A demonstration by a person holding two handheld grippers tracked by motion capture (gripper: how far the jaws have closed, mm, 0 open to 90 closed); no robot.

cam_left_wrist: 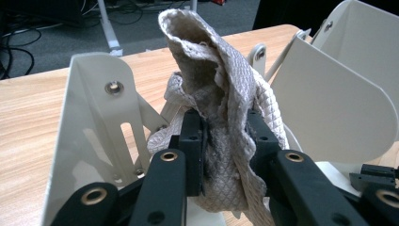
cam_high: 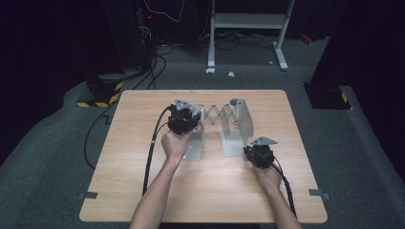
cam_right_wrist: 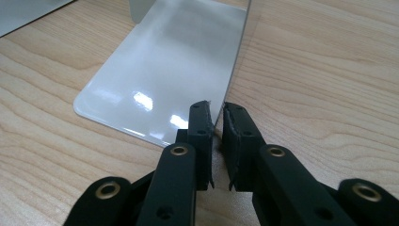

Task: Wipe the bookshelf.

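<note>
Left gripper view: left gripper clamps quilted cloth between the rack's plates. Right gripper jaws narrow, pinching the rack's base-plate edge.

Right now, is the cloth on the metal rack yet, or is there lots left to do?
Partly done. The folding rack stands spread open on the table. In hand: the left gripper pinches the quilted cloth between the rack's plates, while the right gripper clamps the edge of the rack's base plate, probably steadying it. Left: the cloth is bunched up and not yet released.
</note>
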